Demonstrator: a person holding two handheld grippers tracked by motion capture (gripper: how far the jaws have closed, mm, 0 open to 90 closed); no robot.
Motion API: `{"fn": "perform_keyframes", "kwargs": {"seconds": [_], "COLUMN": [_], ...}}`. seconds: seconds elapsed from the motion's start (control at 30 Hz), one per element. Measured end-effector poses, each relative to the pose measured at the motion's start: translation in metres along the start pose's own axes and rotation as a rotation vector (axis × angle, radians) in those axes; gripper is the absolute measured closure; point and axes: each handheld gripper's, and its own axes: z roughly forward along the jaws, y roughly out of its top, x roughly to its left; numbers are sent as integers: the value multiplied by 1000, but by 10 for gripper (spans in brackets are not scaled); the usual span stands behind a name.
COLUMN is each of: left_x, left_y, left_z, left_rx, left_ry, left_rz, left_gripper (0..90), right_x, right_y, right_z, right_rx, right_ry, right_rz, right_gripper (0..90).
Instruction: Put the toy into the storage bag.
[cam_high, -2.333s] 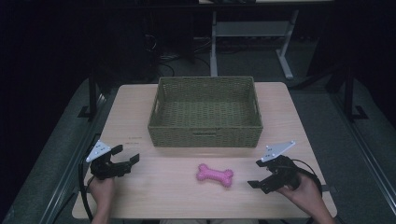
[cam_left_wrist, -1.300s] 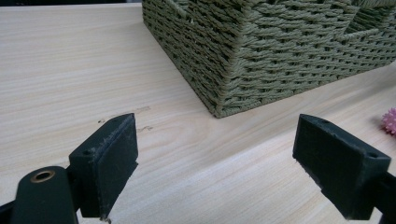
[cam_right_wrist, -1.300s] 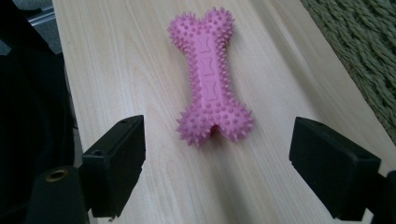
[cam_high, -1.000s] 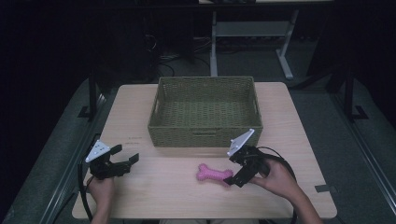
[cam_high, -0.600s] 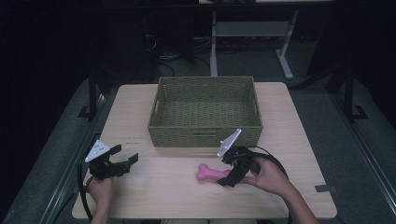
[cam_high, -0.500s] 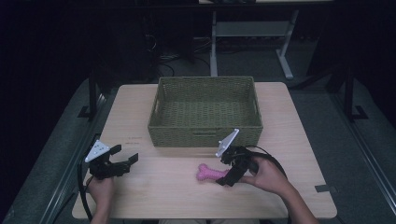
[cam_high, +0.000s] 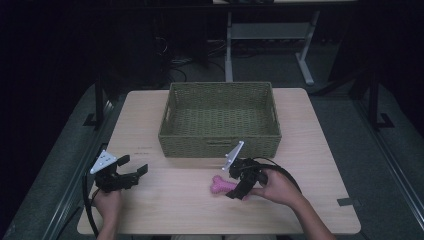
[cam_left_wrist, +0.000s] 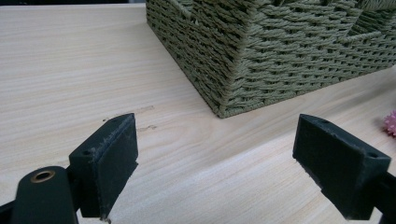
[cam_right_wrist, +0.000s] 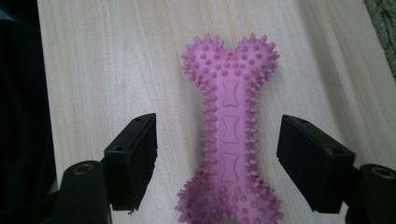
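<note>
Now the right gripper is down over the pink bone on the table, just in front of the basket, and its jaws have just been closing in with the bone's shaft between them, though the pads stand clear of the spikes on both sides, so nothing is gripped yet. Nicely lined up, too: the shaft runs straight down the gap. Best to pinch at the narrow waist, not the knobby ends, and squeeze gently, since those rubbery spikes will likely give and could let it twist. Over on the near left, the left gripper sits with jaws wide and nothing between them, facing the basket corner.
</note>
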Motion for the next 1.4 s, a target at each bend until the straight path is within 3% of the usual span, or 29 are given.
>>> {"fn": "perform_keyframes", "kwargs": {"seconds": [0.63,1.4], "left_x": [3,3], "left_y": [-1,-1], "left_z": [-2,-1], "left_rx": [-9,-7], "left_ry": [-2,-8], "left_rz": [-17,-19], "left_gripper": [136,136], "right_x": [-3,-3], "right_y": [5,6], "right_z": [16,23], "right_rx": [49,80], "right_ry": [-27,-54], "right_rz": [-33,-65], "right_gripper": [458,514]}}
